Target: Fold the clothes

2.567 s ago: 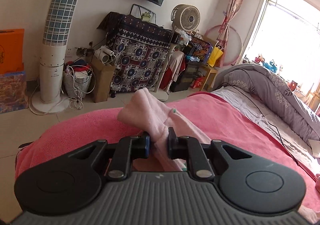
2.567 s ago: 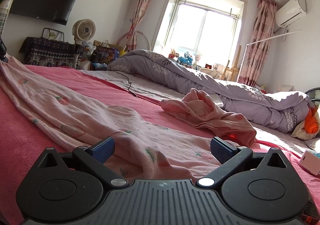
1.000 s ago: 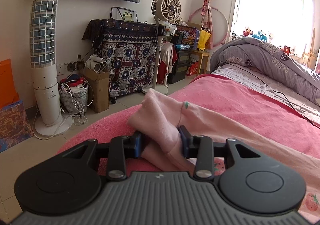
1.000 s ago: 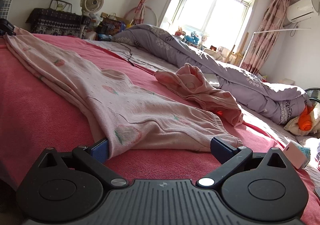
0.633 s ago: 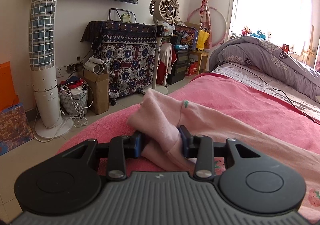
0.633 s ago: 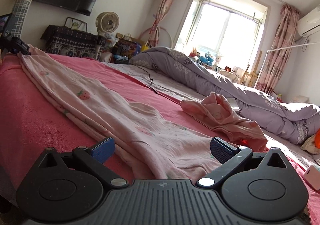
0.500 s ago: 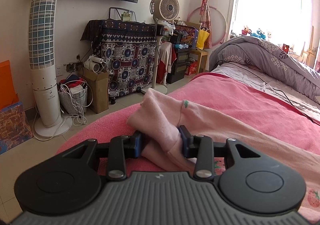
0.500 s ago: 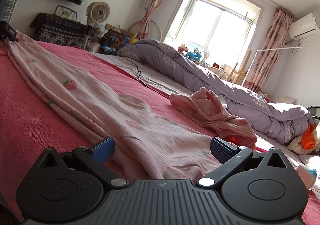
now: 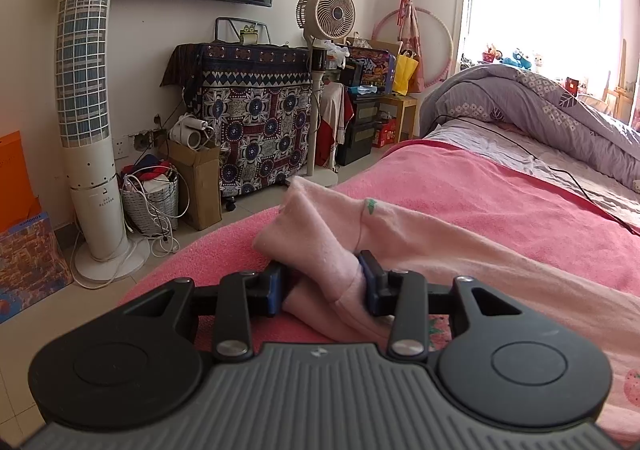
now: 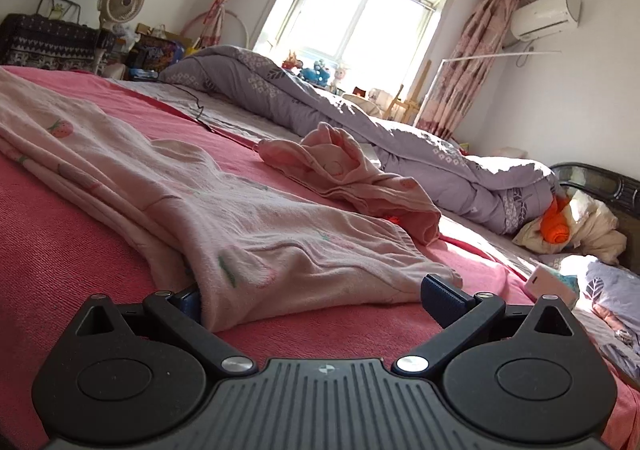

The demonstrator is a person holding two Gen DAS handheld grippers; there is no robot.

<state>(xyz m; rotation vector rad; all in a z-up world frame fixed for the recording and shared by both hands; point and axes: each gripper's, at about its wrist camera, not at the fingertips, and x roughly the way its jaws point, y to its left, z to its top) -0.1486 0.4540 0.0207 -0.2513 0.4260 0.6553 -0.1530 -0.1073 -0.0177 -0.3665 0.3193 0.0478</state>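
Light pink strawberry-print pants [image 10: 168, 193] lie stretched along the pink bed cover [image 10: 60, 250]. My left gripper [image 9: 322, 286] is shut on the bunched cuff end of the pants [image 9: 316, 246] near the foot edge of the bed. My right gripper [image 10: 312, 296] is open, low over the cover, with the waistband end of the pants [image 10: 304, 270] between its spread fingers; the left finger [image 10: 190, 300] is partly under the cloth. A second crumpled pink garment [image 10: 344, 173] lies farther back.
A grey-purple quilt [image 10: 360, 121] is heaped along the far side of the bed, with a black cable [image 9: 560, 173] on the sheet. A white phone-like box [image 10: 550, 284] lies at right. A tower fan [image 9: 86, 109], basket and patterned cabinet [image 9: 256, 117] stand on the floor beyond the bed's foot.
My right gripper has swung and dropped toward the waistband end, which now sits between its fingers. The left gripper keeps its hold and has barely moved.
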